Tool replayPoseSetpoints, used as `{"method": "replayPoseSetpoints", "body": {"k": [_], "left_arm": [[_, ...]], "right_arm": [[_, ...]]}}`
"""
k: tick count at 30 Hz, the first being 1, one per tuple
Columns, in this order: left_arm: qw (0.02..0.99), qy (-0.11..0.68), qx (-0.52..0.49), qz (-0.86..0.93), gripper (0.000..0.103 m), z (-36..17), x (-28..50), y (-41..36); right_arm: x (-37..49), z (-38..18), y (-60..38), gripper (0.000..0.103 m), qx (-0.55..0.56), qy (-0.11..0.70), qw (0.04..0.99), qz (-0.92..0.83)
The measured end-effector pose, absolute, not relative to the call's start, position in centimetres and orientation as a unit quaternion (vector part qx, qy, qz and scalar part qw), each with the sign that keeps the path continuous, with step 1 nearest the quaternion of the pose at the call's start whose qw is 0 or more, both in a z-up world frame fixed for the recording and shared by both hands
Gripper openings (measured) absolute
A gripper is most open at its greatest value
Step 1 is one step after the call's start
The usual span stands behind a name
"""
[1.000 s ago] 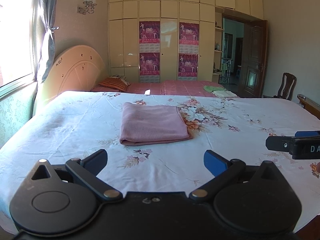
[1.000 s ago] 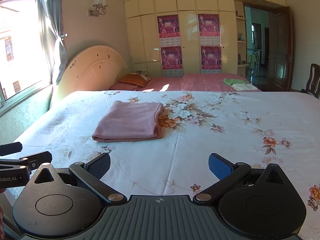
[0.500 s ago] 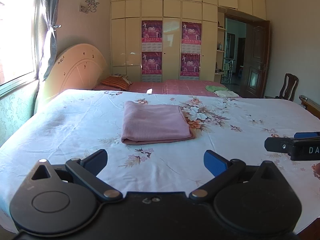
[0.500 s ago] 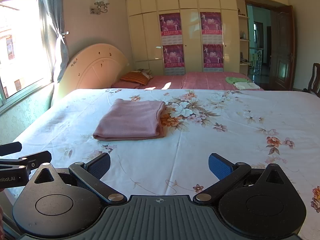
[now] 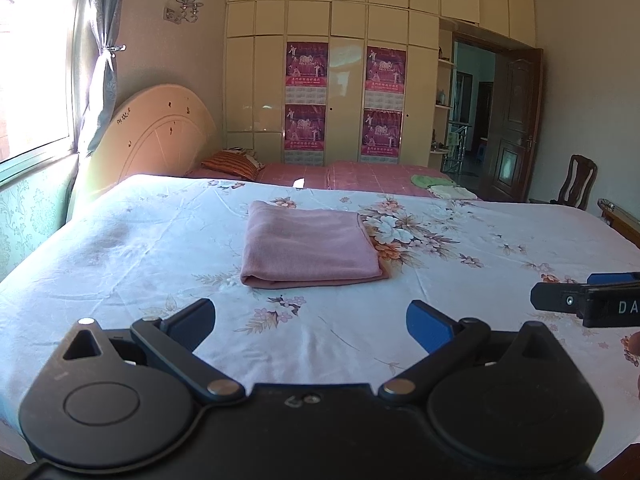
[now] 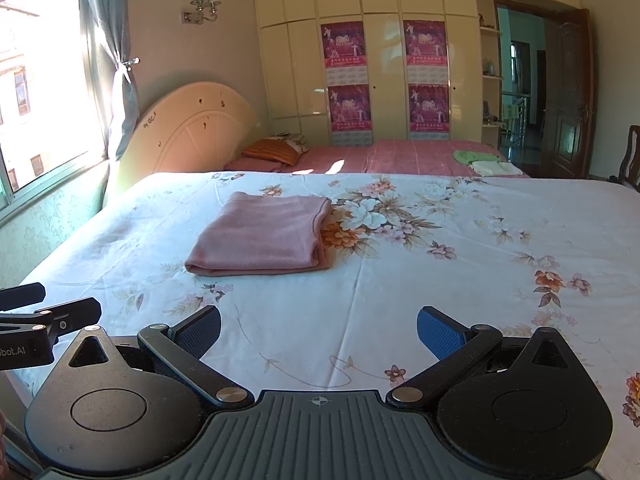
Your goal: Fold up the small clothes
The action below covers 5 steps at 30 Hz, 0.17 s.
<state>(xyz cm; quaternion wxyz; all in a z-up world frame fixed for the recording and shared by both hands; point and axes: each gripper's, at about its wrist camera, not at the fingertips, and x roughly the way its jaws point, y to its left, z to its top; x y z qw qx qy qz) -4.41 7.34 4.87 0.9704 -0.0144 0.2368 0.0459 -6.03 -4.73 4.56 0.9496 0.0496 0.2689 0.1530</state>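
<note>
Pink knit cloth, folded into a flat rectangle [image 5: 310, 246], lies mid-bed on the white floral bedsheet [image 5: 460, 312], fold edge toward the near side, just left of the big flower print; nothing touches it. Vs. a sec ago it sits a bit further off & lower in both views, shape unchanged, so both tools seem to have backed off slightly w/o disturbing it. That reads as this piece being done, w/ hands retreating or waiting for the next item. Left gripper [image 5: 310, 320] hangs over the near sheet, jaws spread wide, nothing between them. Right gripper [image 6: 319, 330] same: released, empty, well short of the cloth. Each tool's tip pokes into the other's view at the edge, cut off by the frame. Far right on the red second bed [image 6: 400, 158], a green & a pale folded item [image 6: 486, 162], too small to tell what they are. Can't see the cloth's far layers or underside, so neatness of inner folds unknown. Person's hands mostly out of frame.
</note>
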Motion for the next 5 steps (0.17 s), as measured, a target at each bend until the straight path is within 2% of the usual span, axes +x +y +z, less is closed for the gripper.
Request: {"method": "replayPoseSetpoints", "body": {"k": [5], "left_arm": [[0.974, 0.223, -0.021, 0.044, 0.101, 5.16, -4.70, 7.31]], "right_arm": [[-5.95, 4.63, -4.94, 0.103, 0.050, 0.266, 0.950, 0.158]]}}
